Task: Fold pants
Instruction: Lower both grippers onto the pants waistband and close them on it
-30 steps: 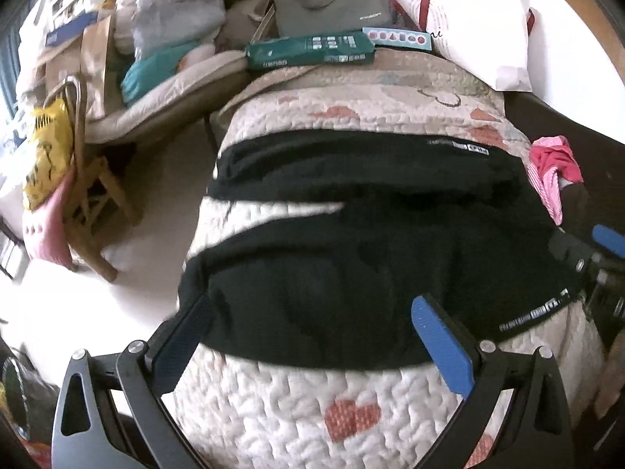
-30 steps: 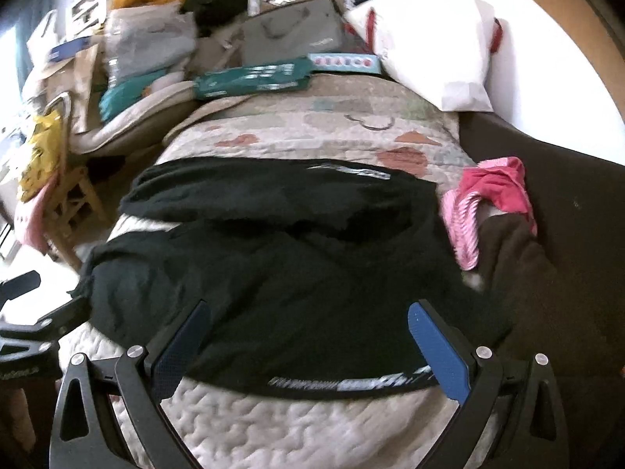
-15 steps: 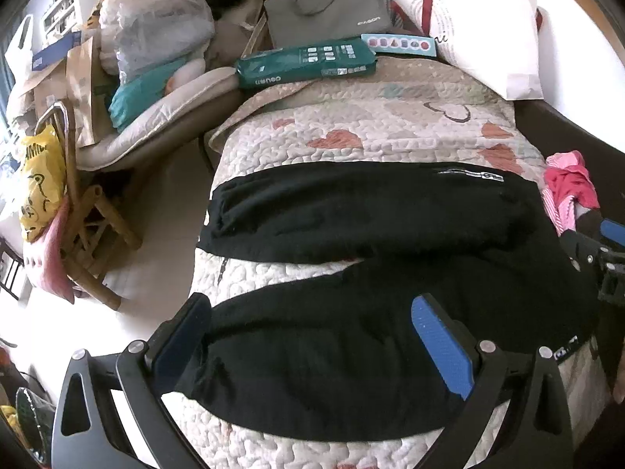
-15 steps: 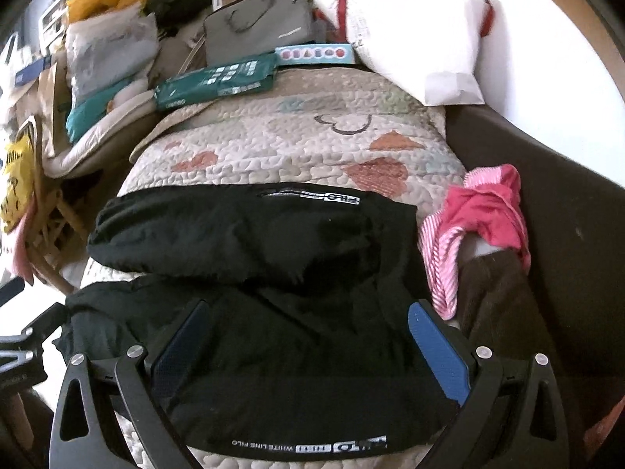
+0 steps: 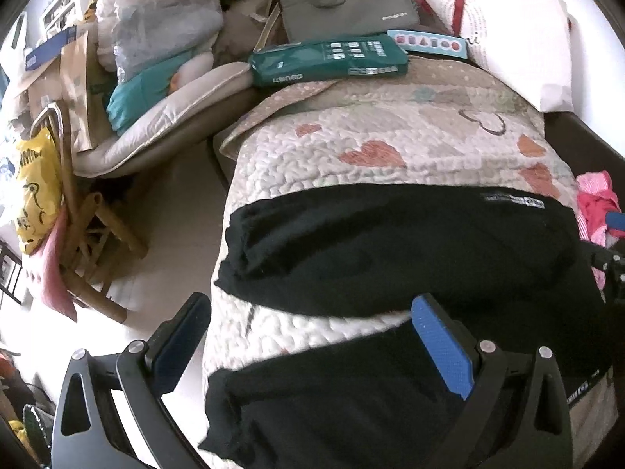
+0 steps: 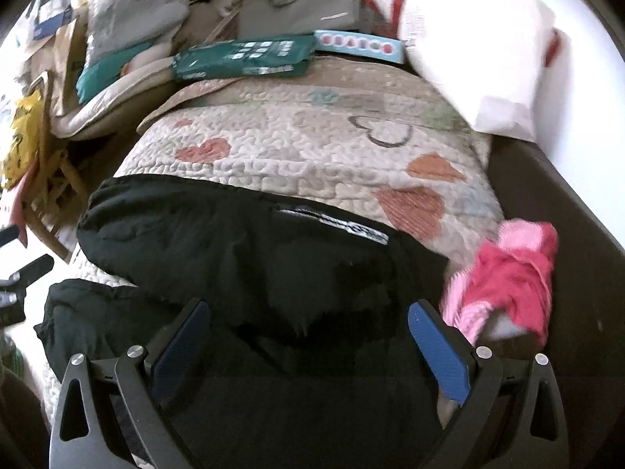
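Note:
Black pants point(image 5: 390, 246) lie spread across a quilted bedspread with hearts point(image 5: 351, 148), legs pointing left, waist to the right. They also show in the right wrist view point(image 6: 254, 258). My left gripper point(image 5: 308, 336) is open and empty, hovering over the near leg's cuff end at the bed's left edge. My right gripper point(image 6: 308, 336) is open and empty, over the waist and seat area. The right gripper's tip shows at the right edge of the left wrist view point(image 5: 613, 234).
A pink garment point(image 6: 511, 273) lies right of the waist beside a dark bed frame point(image 6: 586, 234). A green package point(image 5: 328, 58), grey bag point(image 5: 343, 0) and white pillow point(image 5: 519, 39) sit at the far end. A wooden chair point(image 5: 78, 211) and piled bedding point(image 5: 156, 39) stand left.
Both grippers have moved closer and lower over the pants; the left one has shifted left toward the cuff end. The pants have not moved.

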### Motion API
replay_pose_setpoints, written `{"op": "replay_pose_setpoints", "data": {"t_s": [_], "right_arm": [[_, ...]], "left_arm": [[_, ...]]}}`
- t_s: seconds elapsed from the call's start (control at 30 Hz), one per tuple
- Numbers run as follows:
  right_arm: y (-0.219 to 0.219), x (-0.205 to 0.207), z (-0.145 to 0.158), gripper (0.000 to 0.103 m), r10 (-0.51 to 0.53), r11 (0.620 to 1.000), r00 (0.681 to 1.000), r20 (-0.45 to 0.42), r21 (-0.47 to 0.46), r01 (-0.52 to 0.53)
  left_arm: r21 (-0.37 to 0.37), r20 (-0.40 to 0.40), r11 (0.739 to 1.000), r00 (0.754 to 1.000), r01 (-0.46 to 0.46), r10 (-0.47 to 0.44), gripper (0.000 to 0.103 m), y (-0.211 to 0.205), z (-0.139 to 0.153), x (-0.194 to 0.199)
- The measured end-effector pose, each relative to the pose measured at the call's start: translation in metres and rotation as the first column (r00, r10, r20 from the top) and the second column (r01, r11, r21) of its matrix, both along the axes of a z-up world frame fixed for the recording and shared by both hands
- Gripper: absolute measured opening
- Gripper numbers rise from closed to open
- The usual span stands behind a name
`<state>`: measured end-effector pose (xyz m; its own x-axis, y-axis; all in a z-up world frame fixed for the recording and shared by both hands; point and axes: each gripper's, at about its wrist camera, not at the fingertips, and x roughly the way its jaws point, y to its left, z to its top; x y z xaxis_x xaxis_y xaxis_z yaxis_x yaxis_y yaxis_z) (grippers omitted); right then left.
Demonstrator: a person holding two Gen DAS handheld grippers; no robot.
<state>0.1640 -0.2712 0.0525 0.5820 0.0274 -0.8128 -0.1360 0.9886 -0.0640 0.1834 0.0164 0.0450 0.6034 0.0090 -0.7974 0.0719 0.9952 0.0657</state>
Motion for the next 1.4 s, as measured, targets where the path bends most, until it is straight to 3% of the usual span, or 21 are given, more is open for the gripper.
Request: {"op": "replay_pose_setpoints", "data": {"t_s": [0.17, 0.37, 0.57, 1.0, 1.23, 1.4], "right_arm": [[-0.002, 0.037, -0.016, 0.102, 0.105, 0.994, 0.994, -0.033, 0.008, -0.105], [-0.015, 0.075, -0.031, 0.102, 0.086, 0.996, 0.995, -0.051, 0.002, -0.086], [-0.028, 0.105, -0.039, 0.101, 0.069, 0.998, 0.996, -0.053, 0.014, -0.069], [-0.032, 0.134, -0.058, 0.081, 0.176, 0.981, 0.977, -0.117, 0.101, -0.165], [-0.03, 0.141, -0.068, 0.075, 0.226, 0.973, 0.966, -0.124, 0.076, -0.217], [-0.023, 0.154, -0.078, 0.071, 0.245, 0.969, 0.96, -0.133, 0.056, -0.24]], "left_arm": [[-0.008, -0.014, 0.999, 0.999, -0.031, 0.031, 0.103, 0.023, -0.011, 0.029], [0.009, -0.042, 0.999, 0.998, -0.053, 0.053, 0.103, 0.04, -0.031, 0.06], [-0.034, -0.064, 0.999, 0.997, -0.04, 0.038, 0.103, 0.046, -0.044, 0.084], [-0.129, -0.062, 0.991, 0.998, 0.014, -0.022, 0.103, 0.069, -0.059, 0.122], [-0.226, -0.11, 0.974, 0.994, -0.006, -0.019, 0.103, 0.085, -0.077, 0.147], [-0.218, -0.133, 0.976, 0.991, 0.002, -0.032, 0.102, 0.085, -0.092, 0.164]]}}
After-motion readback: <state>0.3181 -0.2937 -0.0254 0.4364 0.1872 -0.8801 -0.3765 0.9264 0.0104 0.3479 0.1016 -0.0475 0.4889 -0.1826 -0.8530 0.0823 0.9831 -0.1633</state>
